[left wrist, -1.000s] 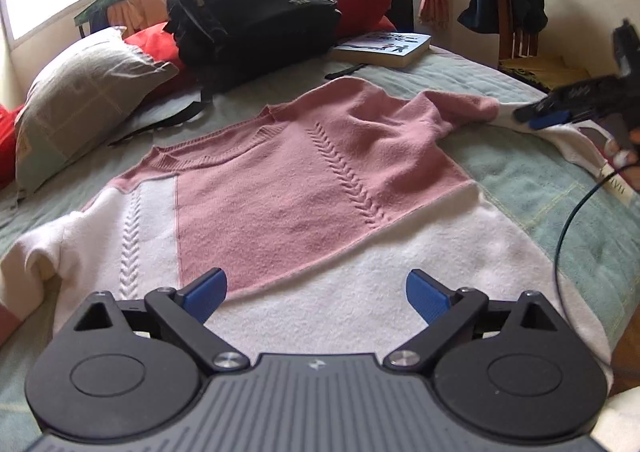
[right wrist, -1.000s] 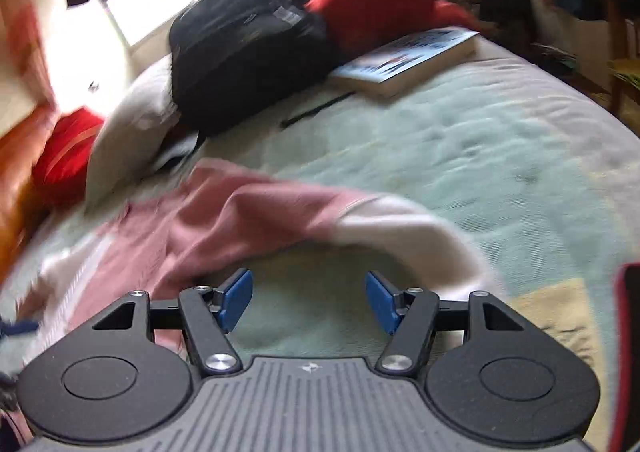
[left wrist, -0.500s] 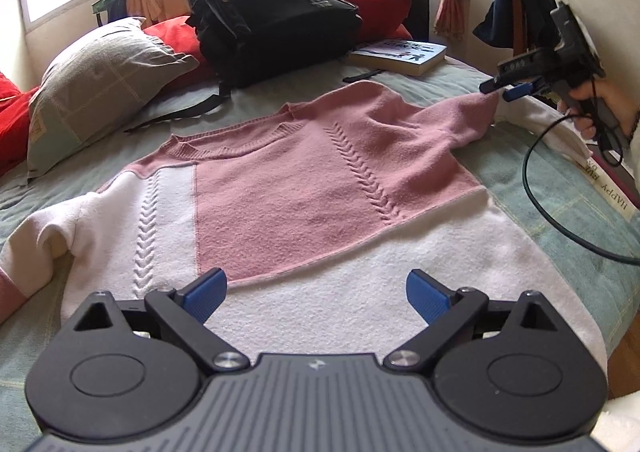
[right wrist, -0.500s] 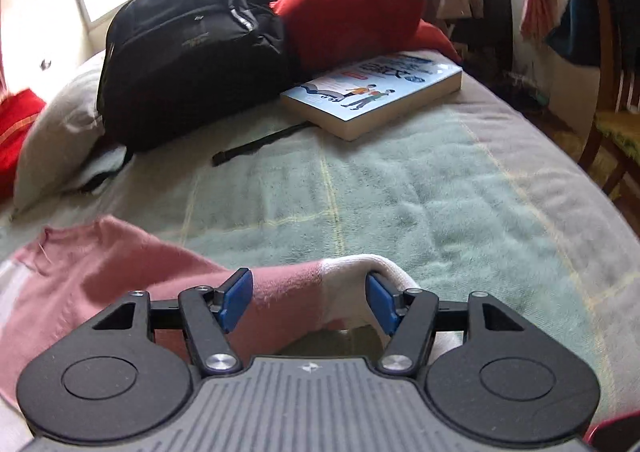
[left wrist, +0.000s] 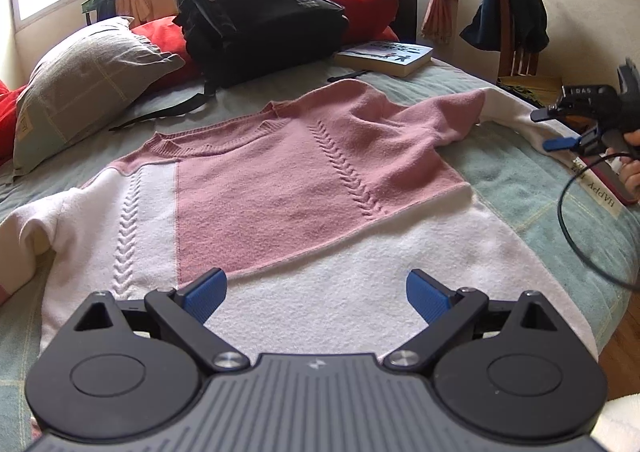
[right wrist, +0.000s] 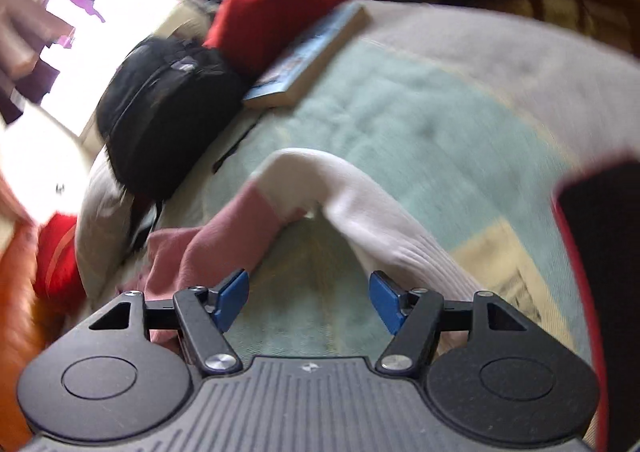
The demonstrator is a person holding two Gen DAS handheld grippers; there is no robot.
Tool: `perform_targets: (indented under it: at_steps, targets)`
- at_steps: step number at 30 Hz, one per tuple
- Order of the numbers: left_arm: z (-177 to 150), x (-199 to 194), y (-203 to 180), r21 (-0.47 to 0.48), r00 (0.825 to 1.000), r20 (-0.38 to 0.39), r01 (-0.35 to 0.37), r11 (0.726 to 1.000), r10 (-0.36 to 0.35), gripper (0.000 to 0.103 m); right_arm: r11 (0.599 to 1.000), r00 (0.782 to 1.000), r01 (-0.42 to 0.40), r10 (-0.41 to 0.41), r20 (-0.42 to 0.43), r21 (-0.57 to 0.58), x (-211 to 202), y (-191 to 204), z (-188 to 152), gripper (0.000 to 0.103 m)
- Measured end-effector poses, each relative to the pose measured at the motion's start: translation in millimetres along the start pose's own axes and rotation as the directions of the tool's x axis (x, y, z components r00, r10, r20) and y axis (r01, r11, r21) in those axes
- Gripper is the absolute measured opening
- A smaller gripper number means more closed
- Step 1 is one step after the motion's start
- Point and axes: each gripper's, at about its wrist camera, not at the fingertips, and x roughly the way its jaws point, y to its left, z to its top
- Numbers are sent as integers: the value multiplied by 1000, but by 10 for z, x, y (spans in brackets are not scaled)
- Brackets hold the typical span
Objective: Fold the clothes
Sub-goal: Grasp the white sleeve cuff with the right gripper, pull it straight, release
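A pink and white knit sweater (left wrist: 288, 188) lies spread flat on the green bedspread (left wrist: 520, 188), neck toward the far side. My left gripper (left wrist: 316, 294) is open and empty, hovering over the sweater's white hem. My right gripper (right wrist: 308, 300) is open and empty above the bent right sleeve (right wrist: 320, 188), which arches from pink to white with its cuff end by my right fingertip. The right gripper also shows in the left wrist view (left wrist: 560, 128) at the far right, beside the sleeve's white end.
A black backpack (left wrist: 256, 8), a grey pillow (left wrist: 80, 84), red cushions (left wrist: 360, 8) and a book (left wrist: 386, 56) lie at the head of the bed. A chair (left wrist: 516, 32) with dark clothing stands at the right. A red-edged book (left wrist: 612, 180) lies near the bed's right edge.
My right gripper has tilted and pulled back toward the sleeve's cuff end; its view is blurred by motion. The left gripper has stayed open over the hem.
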Motion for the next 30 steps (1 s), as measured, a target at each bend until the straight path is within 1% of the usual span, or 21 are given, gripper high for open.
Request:
perform_targets:
  at_steps: [5, 8, 11, 13, 14, 17, 19, 20, 22, 23, 24, 25, 27, 29, 30]
  targets:
    - [-17, -46, 28, -14, 1000, 5, -15, 1000, 15, 96, 988, 998, 5, -15, 67, 152, 16, -191, -13, 72]
    - [-19, -31, 37, -21, 1000, -1, -19, 1000, 19, 96, 970, 994, 3, -29, 106, 241, 25, -306, -20, 72]
    - [-28, -16, 9, -9, 1000, -6, -15, 1000, 15, 96, 944, 989, -3, -47, 144, 329, 35, -421, -28, 72]
    - [-33, -6, -9, -1, 1000, -8, -12, 1000, 12, 96, 963, 987, 70, -104, 122, 259, 52, -324, 18, 72]
    - [-34, 1, -15, -1, 1000, -9, -11, 1000, 11, 97, 964, 987, 85, -115, 110, 251, 73, -314, 30, 72]
    - [-41, 7, -23, 2, 1000, -11, -15, 1000, 15, 97, 955, 987, 101, -131, 93, 278, 114, -334, 55, 71]
    - [-49, -1, -24, 7, 1000, -11, -17, 1000, 17, 97, 965, 985, 123, -148, 91, 231, 79, -260, 65, 72]
    - [-50, 0, -22, 7, 1000, -12, -18, 1000, 18, 97, 973, 983, 147, -164, 84, 177, 56, -188, 79, 72]
    - [-50, 10, -19, 7, 1000, -15, -21, 1000, 21, 97, 975, 972, 219, -221, 82, 29, 39, 5, 111, 71]
    - [-49, 17, -20, 6, 1000, -16, -20, 1000, 20, 97, 963, 962, 265, -260, 89, -49, 1, 89, 106, 72]
    - [-49, 23, -23, 6, 1000, -16, -18, 1000, 18, 97, 943, 949, 308, -296, 106, -128, -24, 153, 96, 72]
    - [-48, 28, -26, 6, 1000, -17, -15, 1000, 15, 97, 914, 935, 351, -330, 127, -206, -47, 214, 85, 71]
    - [-48, 32, -45, 11, 1000, -17, -11, 1000, 11, 97, 837, 900, 436, -403, 165, -331, -37, 276, 70, 71]
    - [-50, 31, -61, 18, 1000, -18, -7, 1000, 7, 97, 766, 889, 454, -424, 173, -456, 16, 297, 44, 71]
    - [-48, 32, -66, 19, 1000, -18, -5, 1000, 5, 97, 741, 889, 448, -430, 158, -501, 76, 285, 38, 71]
